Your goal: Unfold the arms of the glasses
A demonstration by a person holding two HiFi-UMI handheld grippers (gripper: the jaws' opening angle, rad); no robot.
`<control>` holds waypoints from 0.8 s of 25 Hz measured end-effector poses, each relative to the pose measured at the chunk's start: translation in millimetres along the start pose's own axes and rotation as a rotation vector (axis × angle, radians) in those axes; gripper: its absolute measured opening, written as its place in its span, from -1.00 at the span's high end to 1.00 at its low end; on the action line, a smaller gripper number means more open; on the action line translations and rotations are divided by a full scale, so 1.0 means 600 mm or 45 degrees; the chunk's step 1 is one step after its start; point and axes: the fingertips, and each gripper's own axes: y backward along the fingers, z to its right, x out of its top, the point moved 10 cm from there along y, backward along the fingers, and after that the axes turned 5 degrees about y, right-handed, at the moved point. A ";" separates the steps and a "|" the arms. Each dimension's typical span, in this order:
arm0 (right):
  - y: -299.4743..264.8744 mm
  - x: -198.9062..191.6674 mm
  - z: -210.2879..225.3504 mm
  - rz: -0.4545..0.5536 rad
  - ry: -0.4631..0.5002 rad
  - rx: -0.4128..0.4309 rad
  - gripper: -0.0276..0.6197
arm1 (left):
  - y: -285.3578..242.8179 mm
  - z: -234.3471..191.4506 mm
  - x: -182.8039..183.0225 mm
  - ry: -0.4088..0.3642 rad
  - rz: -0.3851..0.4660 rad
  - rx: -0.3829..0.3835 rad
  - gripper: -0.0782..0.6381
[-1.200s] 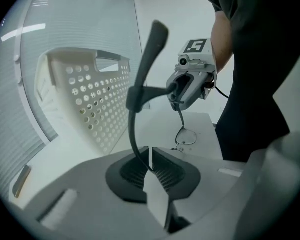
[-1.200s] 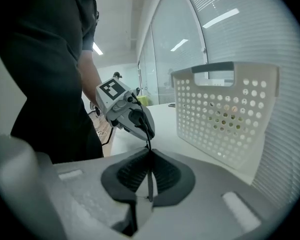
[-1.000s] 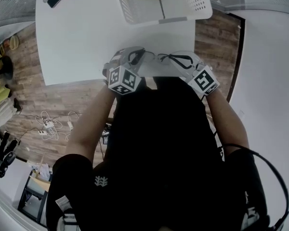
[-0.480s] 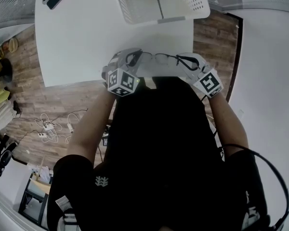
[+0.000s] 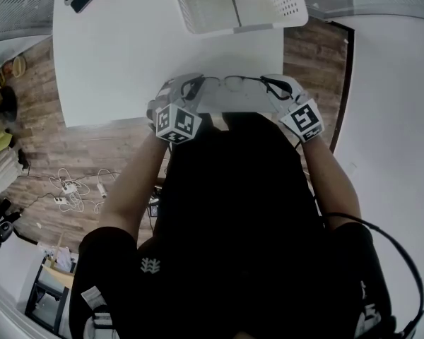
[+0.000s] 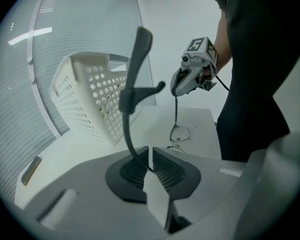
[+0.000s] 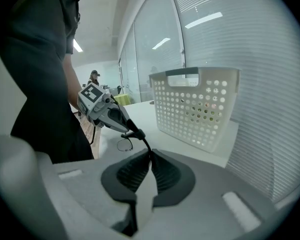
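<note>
Pinching one arm tip of the glasses [image 5: 231, 82] in the left gripper [image 6: 150, 166], just easing its fingers slightly apart, clamping the other tip in the right gripper [image 7: 151, 156], suspending lenses midway between both above the table [image 5: 127, 55].

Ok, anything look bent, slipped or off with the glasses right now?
Nothing stands out. The glasses hang roughly level above the table, with the left gripper and the right gripper each shut on an arm tip. The basket stands upright.
</note>
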 end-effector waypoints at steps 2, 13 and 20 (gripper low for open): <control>-0.004 0.006 -0.002 0.004 0.003 -0.005 0.87 | 0.004 0.000 -0.002 0.010 0.013 0.004 0.70; -0.016 0.010 -0.012 0.006 -0.021 0.059 0.86 | 0.032 -0.001 0.014 -0.002 0.102 0.033 0.60; -0.010 0.011 -0.016 0.020 -0.002 0.082 0.74 | 0.061 0.002 0.022 -0.030 0.117 0.076 0.60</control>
